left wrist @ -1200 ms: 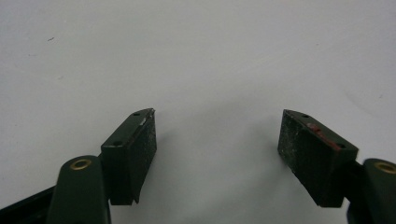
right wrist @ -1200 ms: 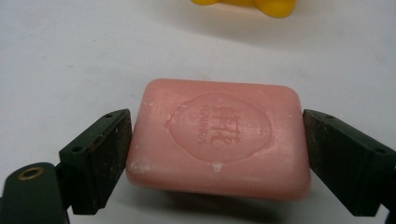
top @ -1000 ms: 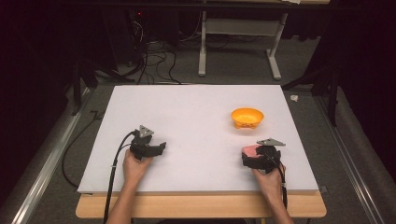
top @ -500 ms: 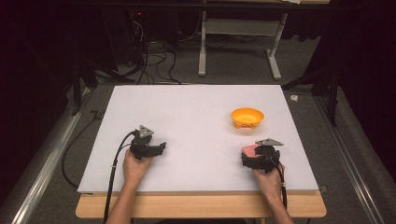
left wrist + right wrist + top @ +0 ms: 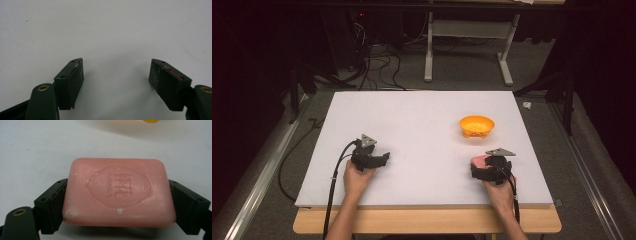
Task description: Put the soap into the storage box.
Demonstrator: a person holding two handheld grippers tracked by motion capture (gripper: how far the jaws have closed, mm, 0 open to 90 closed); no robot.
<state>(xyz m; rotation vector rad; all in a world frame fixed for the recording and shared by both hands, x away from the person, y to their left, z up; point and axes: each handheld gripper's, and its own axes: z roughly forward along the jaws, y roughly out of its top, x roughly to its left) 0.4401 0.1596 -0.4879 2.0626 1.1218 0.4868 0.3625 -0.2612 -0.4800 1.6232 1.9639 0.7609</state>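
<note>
Soap bar pinched in the right tongs, orange bowl up ahead

Right tongs clamp the pink soap bar by its short ends, low over the tabletop near the orange bowl. It looks hard, smooth, probably slippery, so grip it squarely. Left tongs sit open, empty.

Lab recording bay: white tabletop on a wooden bench at frame centre, black curtains around, cable tangle upper left, grey equipment stand at top.
</note>
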